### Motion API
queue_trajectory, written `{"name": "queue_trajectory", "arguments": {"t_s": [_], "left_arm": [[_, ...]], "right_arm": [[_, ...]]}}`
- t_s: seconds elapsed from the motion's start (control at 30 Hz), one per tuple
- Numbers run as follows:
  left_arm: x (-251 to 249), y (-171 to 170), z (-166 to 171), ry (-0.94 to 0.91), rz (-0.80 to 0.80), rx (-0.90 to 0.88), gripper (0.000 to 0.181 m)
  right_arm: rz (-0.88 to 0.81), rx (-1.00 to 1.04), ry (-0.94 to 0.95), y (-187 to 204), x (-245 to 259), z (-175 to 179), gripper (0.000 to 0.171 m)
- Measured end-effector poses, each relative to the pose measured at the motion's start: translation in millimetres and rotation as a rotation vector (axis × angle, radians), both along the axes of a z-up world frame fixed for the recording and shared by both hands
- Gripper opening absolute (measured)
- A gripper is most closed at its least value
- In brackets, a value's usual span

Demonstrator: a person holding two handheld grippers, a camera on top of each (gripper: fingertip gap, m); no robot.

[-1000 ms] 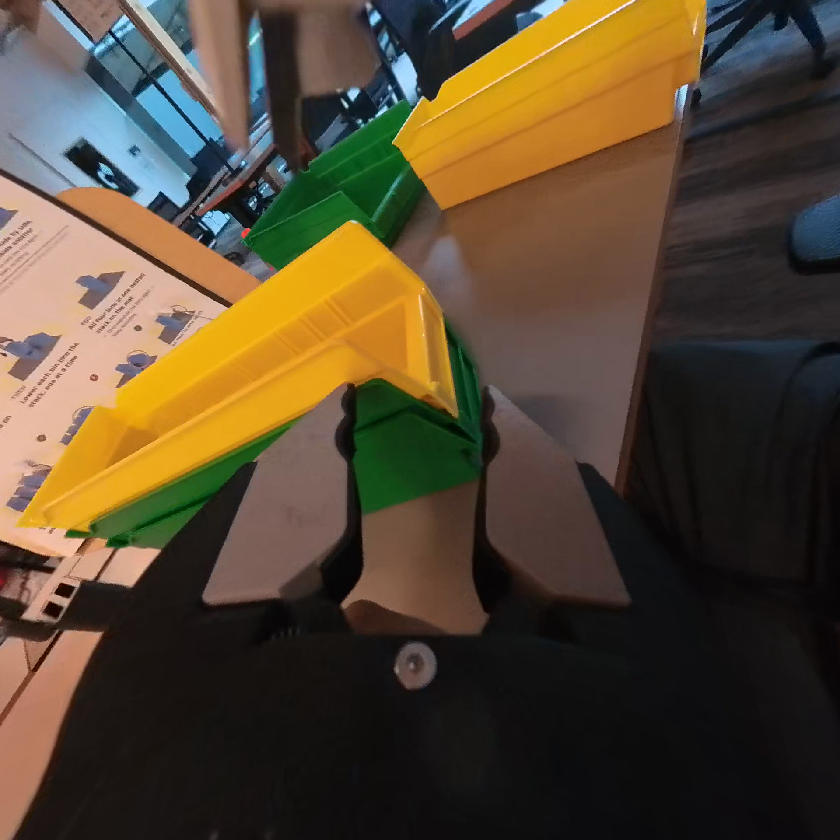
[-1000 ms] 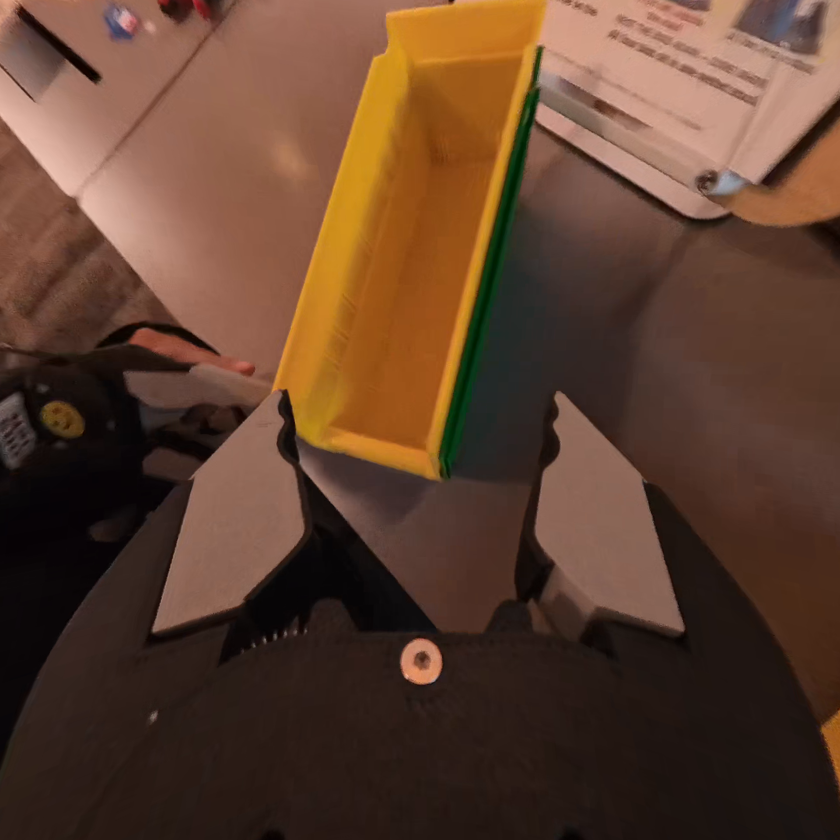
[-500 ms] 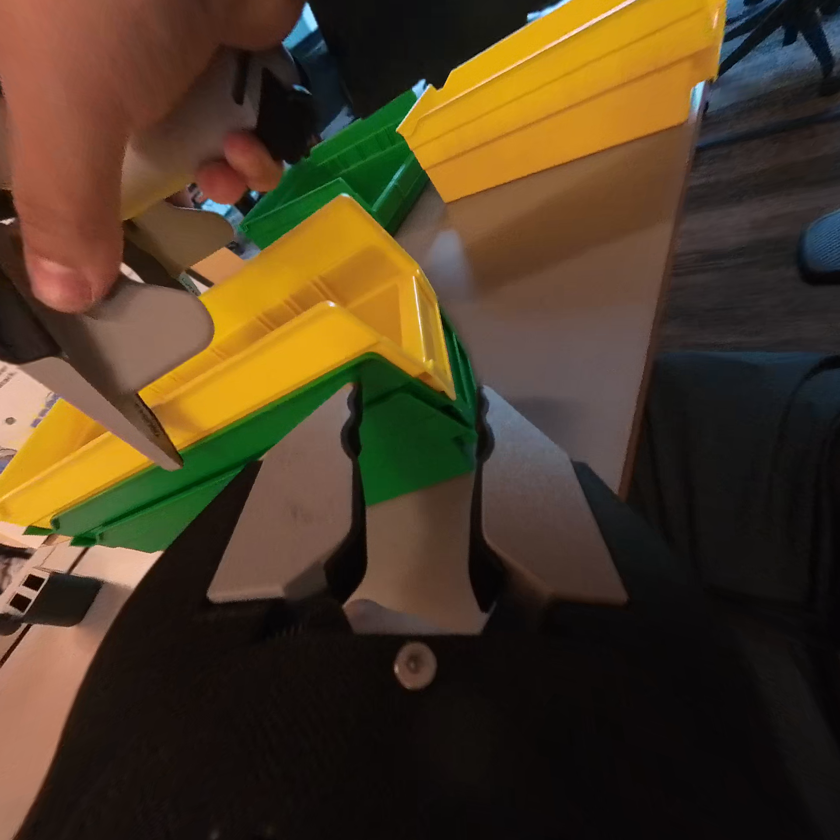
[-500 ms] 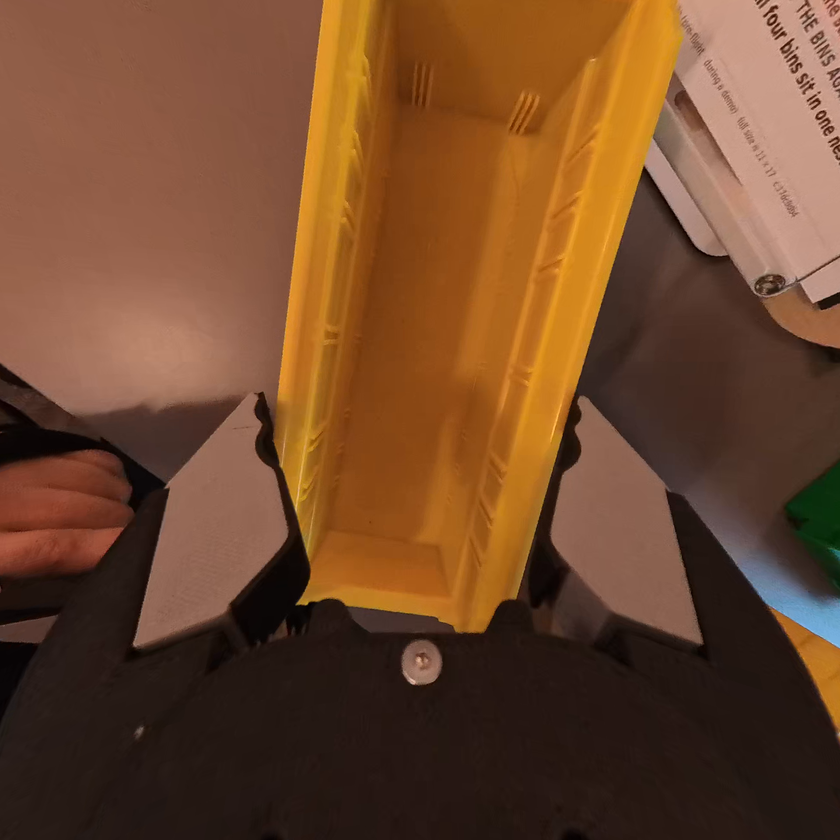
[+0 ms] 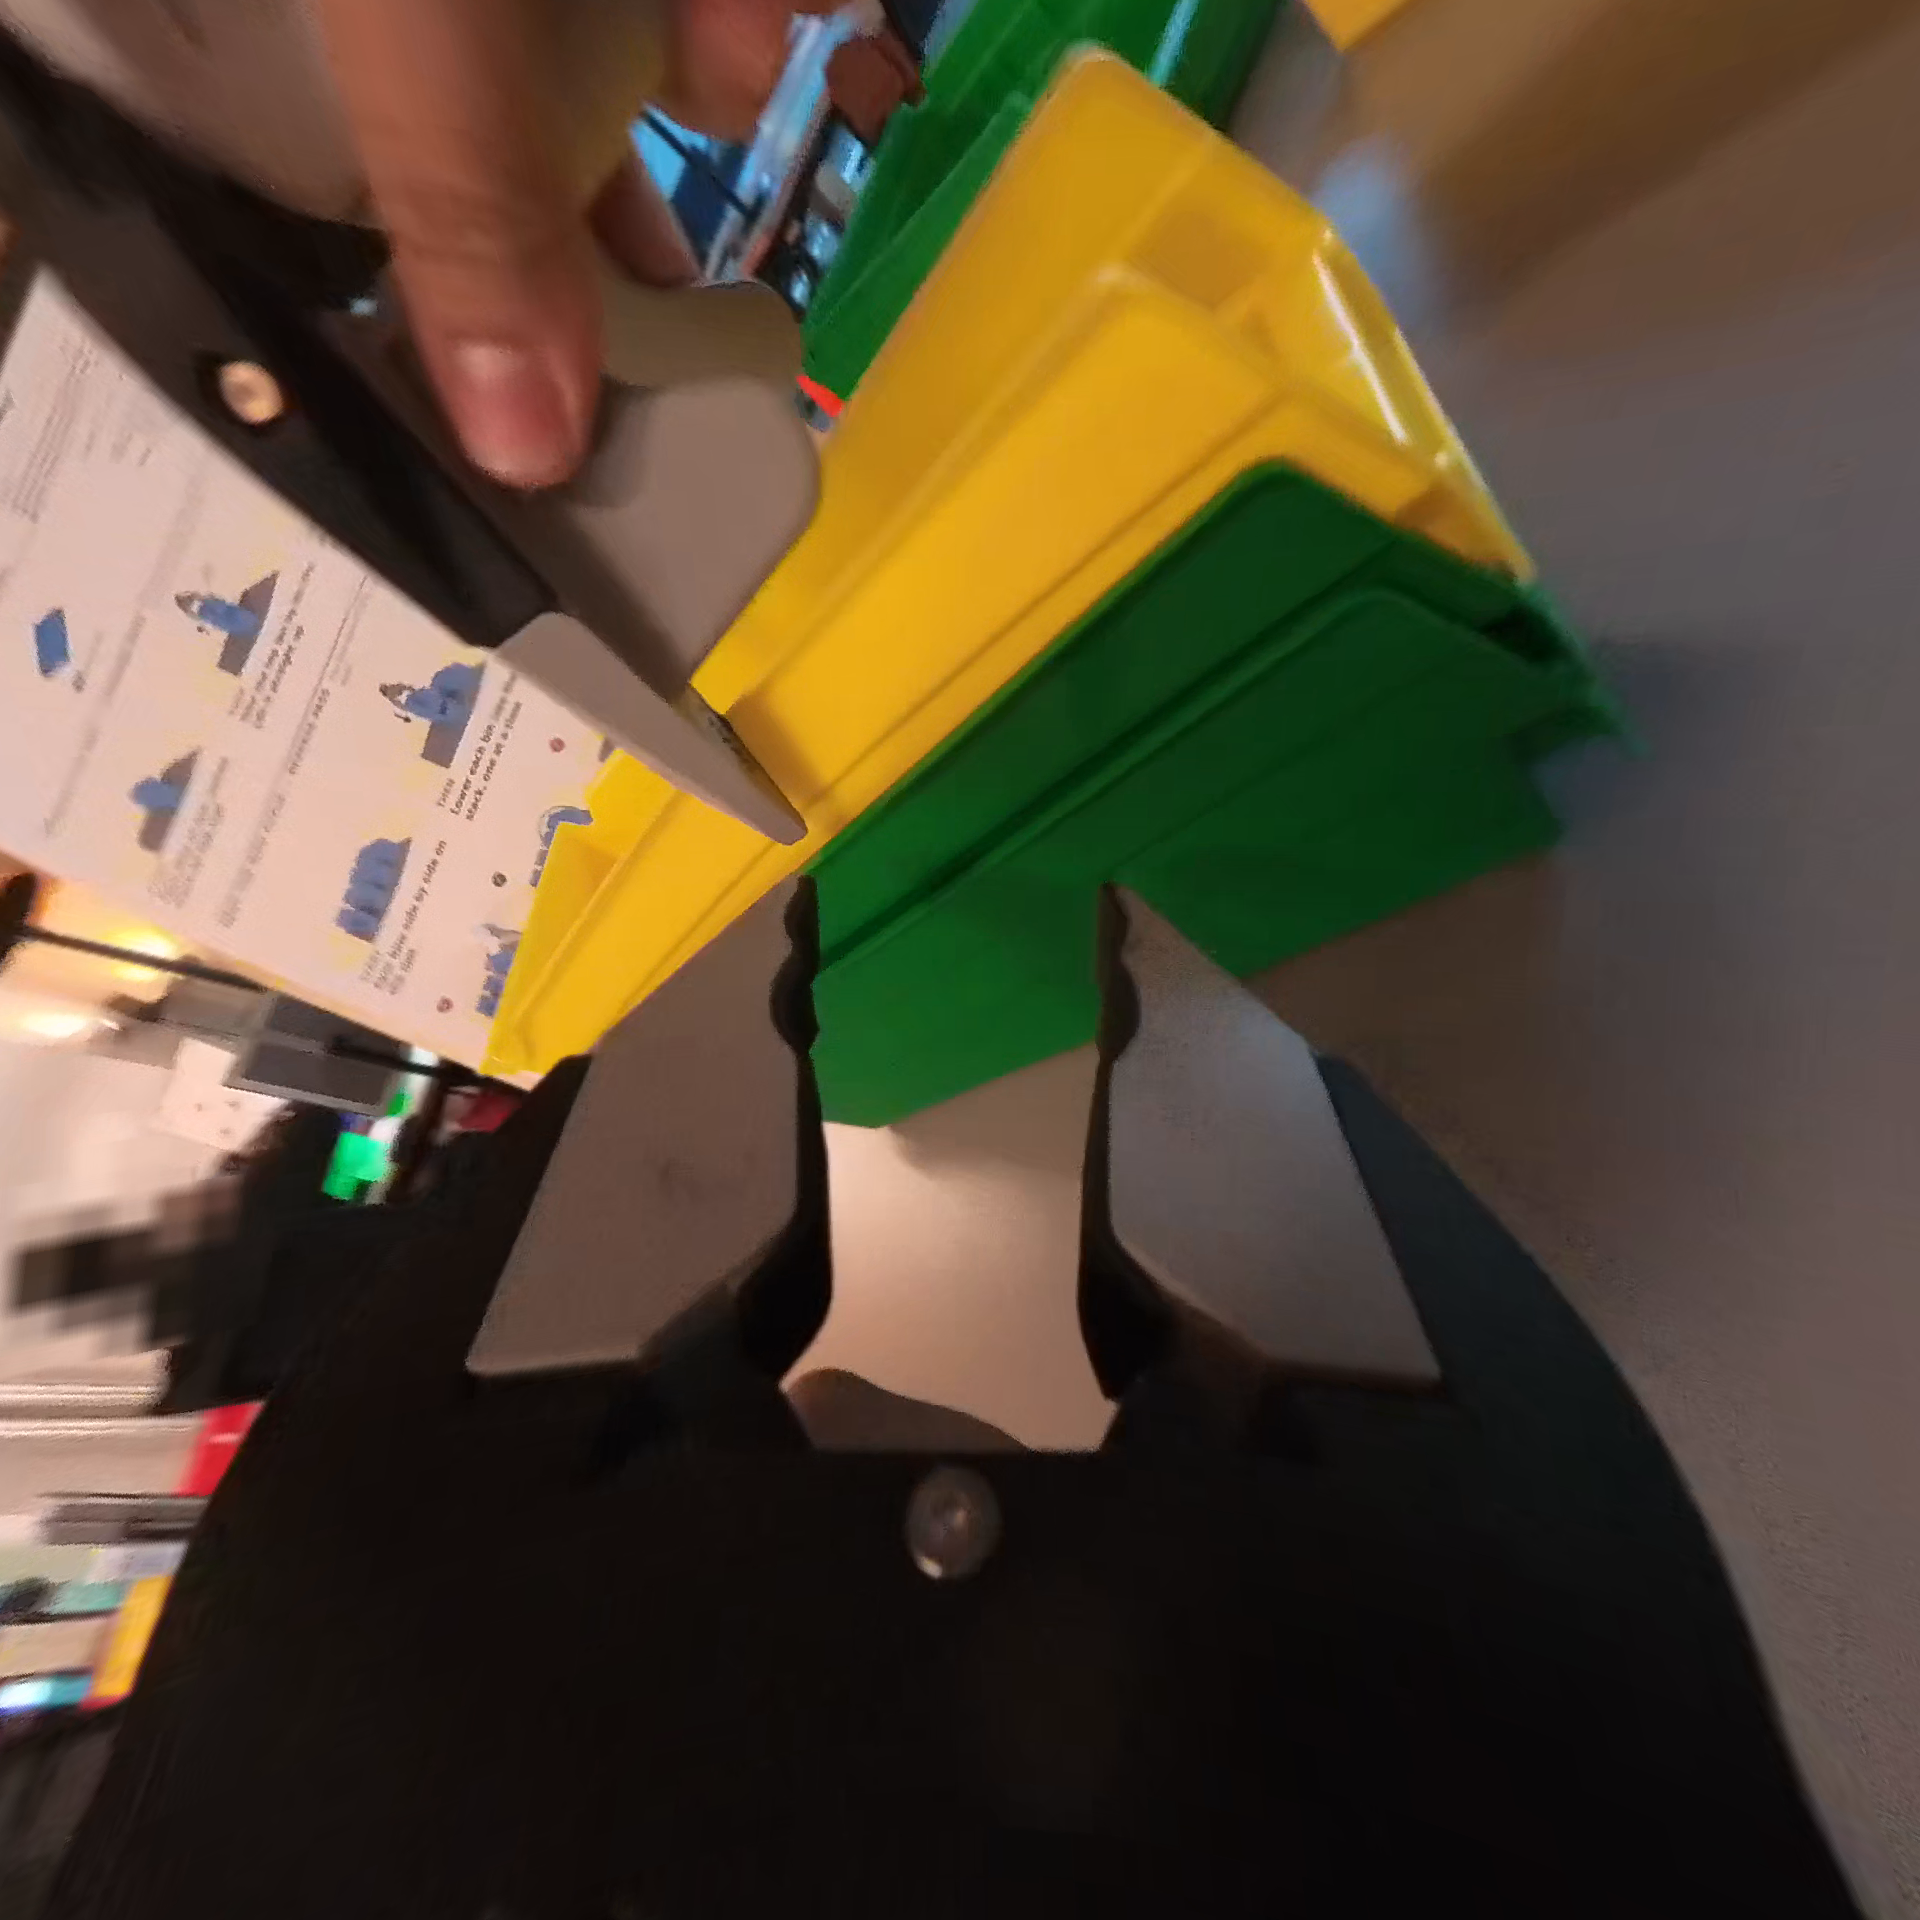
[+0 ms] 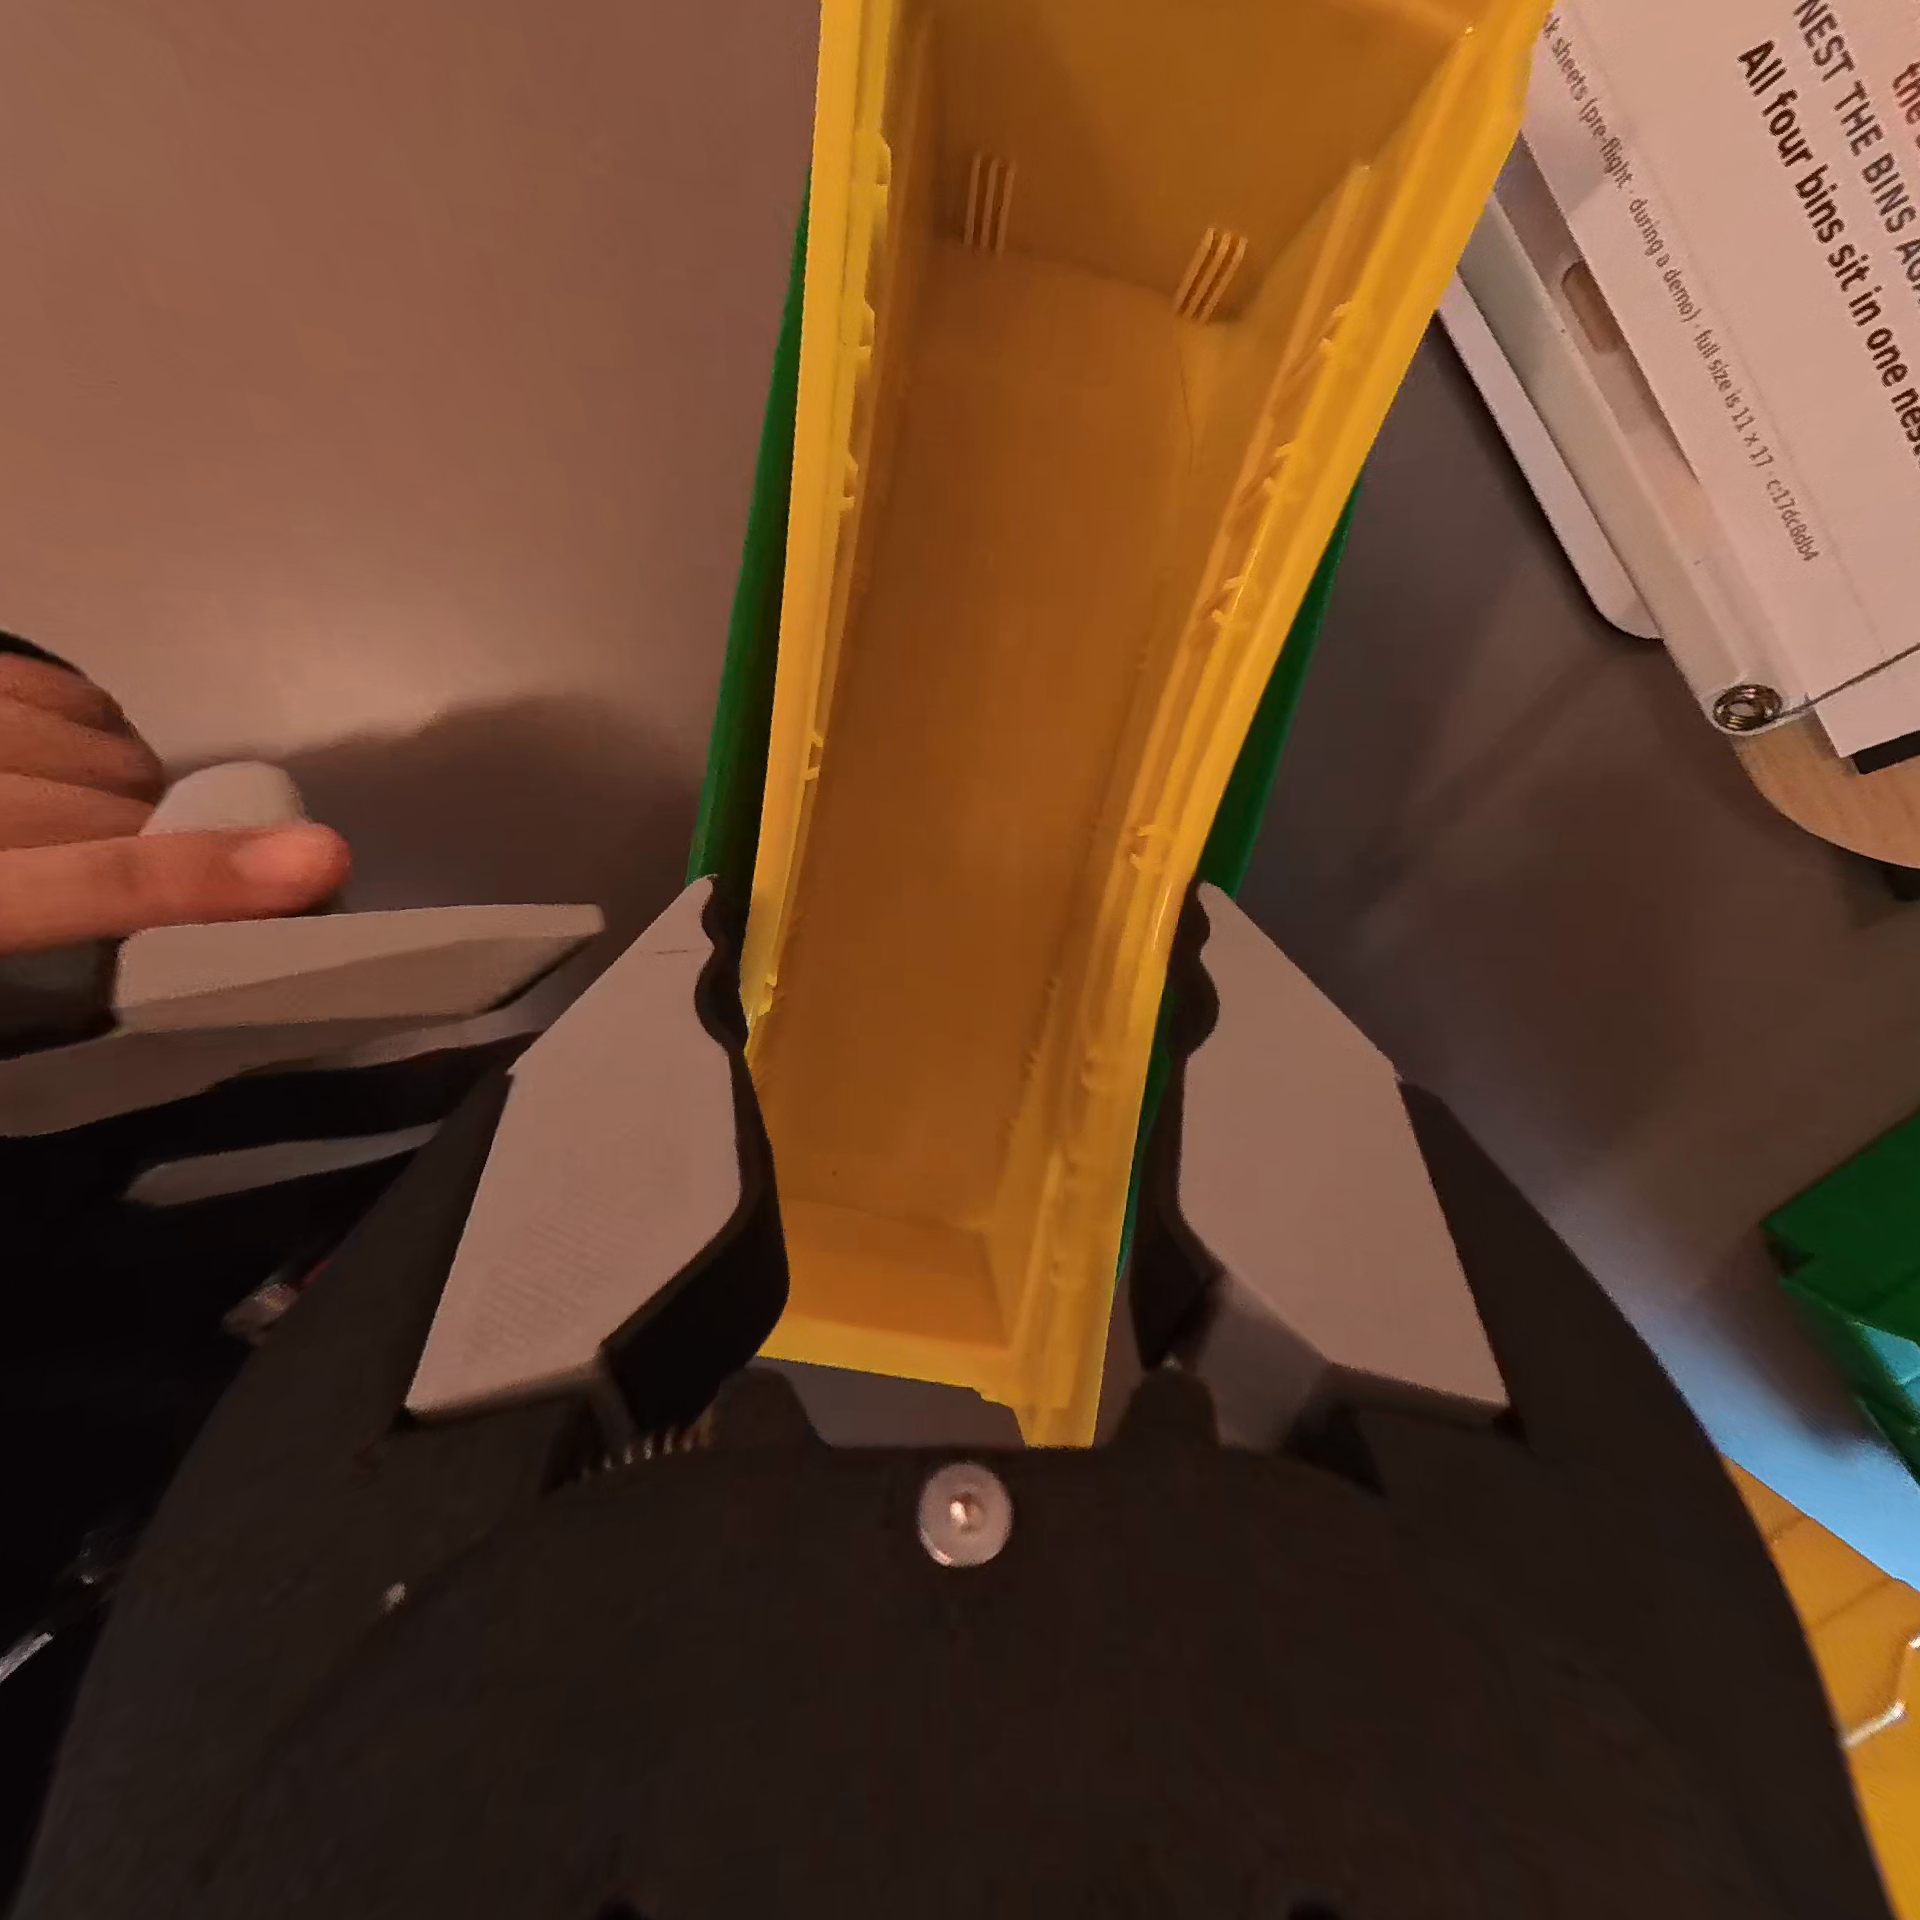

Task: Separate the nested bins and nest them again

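Note:
A yellow bin (image 5: 1039, 499) sits nested in a green bin (image 5: 1195, 790) on the grey table (image 5: 1683, 436). In the right wrist view my right gripper (image 6: 956, 935) is shut across the yellow bin (image 6: 987, 727), and its long walls bow inward. The green bin (image 6: 743, 675) shows as thin strips along both sides. My left gripper (image 5: 956, 925) is open, its tips straddling the green bin's lower side edge. It also shows at the left of the right wrist view, one of its fingers (image 6: 343, 956) lying flat beside the bins.
A printed instruction sheet (image 5: 208, 675) on a board lies beside the bins, also in the right wrist view (image 6: 1766, 312). More green bins (image 5: 987, 156) stand farther back. A green bin corner (image 6: 1860, 1299) and a yellow one (image 6: 1849, 1621) lie at the right. A hand (image 5: 488, 208) holds the right gripper.
My right gripper came down over the yellow bin and its jaws closed onto the walls. My left gripper rolled and moved along the green bin's side, its gap unchanged.

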State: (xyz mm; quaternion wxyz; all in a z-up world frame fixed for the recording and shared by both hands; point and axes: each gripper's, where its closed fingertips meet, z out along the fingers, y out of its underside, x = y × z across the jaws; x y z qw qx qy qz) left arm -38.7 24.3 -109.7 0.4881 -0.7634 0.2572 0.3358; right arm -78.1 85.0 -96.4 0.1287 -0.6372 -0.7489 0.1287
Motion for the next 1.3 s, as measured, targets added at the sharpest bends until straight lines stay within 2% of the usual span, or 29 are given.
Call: {"name": "queue_trajectory", "arguments": {"t_s": [0.03,0.13,0.23,0.4,0.57,0.67,0.7,0.73,0.8,0.9,1.13,1.23,1.3], "left_arm": [[-3.1,3.6,-2.9,0.066,-0.001,-0.035,0.052],[-10.6,11.8,-7.5,0.254,-0.014,-0.121,0.05],[-15.2,15.1,-9.1,0.367,-0.028,-0.171,0.042],[-11.9,13.0,-0.7,0.469,-0.052,-0.134,0.03],[2.1,11.7,14.0,0.524,-0.083,-0.033,0.042],[1.6,14.1,-1.5,0.545,-0.089,-0.121,0.041],[0.7,15.0,-8.1,0.567,-0.093,-0.151,0.049],[0.4,15.6,-9.5,0.589,-0.086,-0.152,0.048],[1.2,15.2,-11.9,0.567,-0.074,-0.178,0.049],[3.8,14.1,-5.8,0.494,-0.057,-0.176,0.033],[4.8,15.1,-6.5,0.479,0.018,-0.204,0.033],[-1.7,16.4,-6.5,0.462,0.053,-0.201,0.034],[-2.2,17.4,-7.1,0.45,0.053,-0.196,0.036]], "right_arm": [[-0.001,-0.01,0.006,0.9,-0.1,0.4,0.081],[-0.001,-0.04,0.013,2.6,0.9,1.4,0.081],[0.008,-0.061,0.001,1.3,3.6,1.9,0.083],[0.018,-0.062,-0.002,1.3,5.4,1.8,0.085],[0.03,-0.052,0.003,-1.7,5.5,1.6,0.085],[0.04,-0.038,-0.009,-6.0,6.4,1.2,0.085],[0.045,-0.026,-0.014,-7.0,6.8,0.9,0.084],[0.049,-0.011,-0.019,-7.0,7.2,0.4,0.084],[0.054,0.018,-0.032,-6.3,8.2,-0.4,0.084],[0.063,0.049,-0.06,-7.6,10.9,-0.2,0.083],[0.08,0.078,-0.069,-5.6,11.9,7.0,0.08],[0.067,0.028,-0.006,-3.5,10.1,31.9,0.083],[0.05,0.004,0.067,0.7,9.0,63.1,0.084]]}}
